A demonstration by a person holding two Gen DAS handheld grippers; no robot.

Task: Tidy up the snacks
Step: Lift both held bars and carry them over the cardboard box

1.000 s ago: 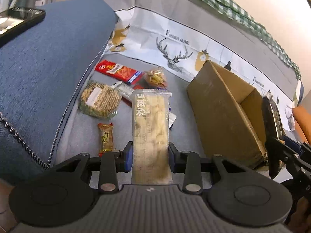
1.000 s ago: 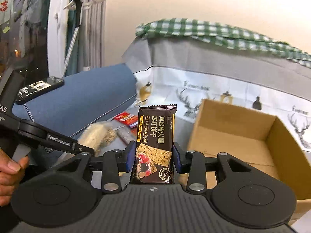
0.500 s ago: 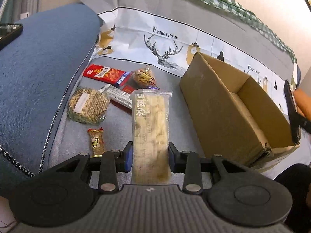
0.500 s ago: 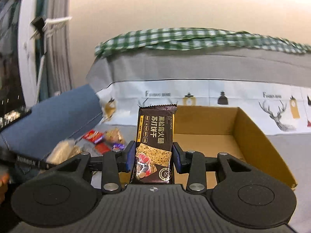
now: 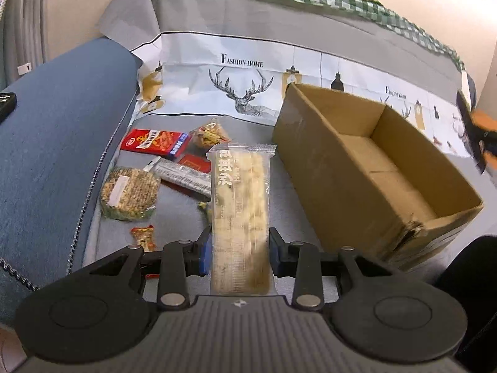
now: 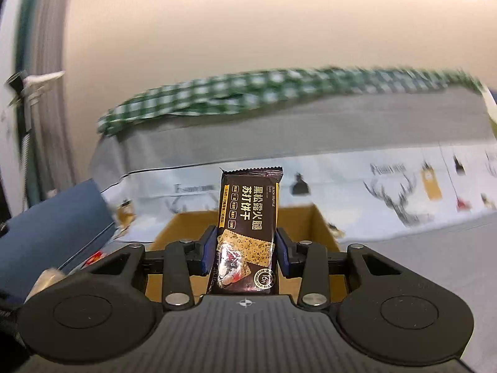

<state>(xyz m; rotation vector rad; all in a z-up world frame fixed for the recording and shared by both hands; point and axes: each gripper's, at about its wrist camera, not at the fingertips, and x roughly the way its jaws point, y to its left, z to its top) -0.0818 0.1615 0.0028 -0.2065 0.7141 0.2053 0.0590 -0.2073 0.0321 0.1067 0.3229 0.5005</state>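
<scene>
So we're carrying two snacks at once here. Our left gripper (image 5: 238, 250) is clamping a long clear-wrapped pastry bar (image 5: 239, 205) about halfway shut, blue pads pressing in on both long edges, and the bar is sticking straight out ahead over the grey sofa cover (image 5: 183, 217). Our right gripper (image 6: 245, 250) is doing the same with a dark cracker packet (image 6: 248, 217), squeezed at its lower half and standing upright right in front of the cardboard box (image 6: 174, 233).

The box (image 5: 357, 168) is sitting open-topped to the right of the left gripper, and it's looking empty from here, so we're guessing we're only getting started. For the drop, we're thinking: bring each packet fully over the opening before letting go, tip it down so it's lying flat along the bottom, and go one hand at a time so the two aren't bumping over the box.

Both wrappers are slick crinkly film, so they could slide if the grip eases early. The pastry bar is looking soft and crumbly, so no extra squeezing. The box walls are plain corrugated card, a bit scuffed at the near corner.

Waiting on the cover beside the blue cushion (image 5: 56, 143): a red box (image 5: 153, 140), a round seedy cake (image 5: 130, 192), a small bag (image 5: 209, 132), a silver stick (image 5: 183, 175), a tiny red sweet (image 5: 143, 237)
</scene>
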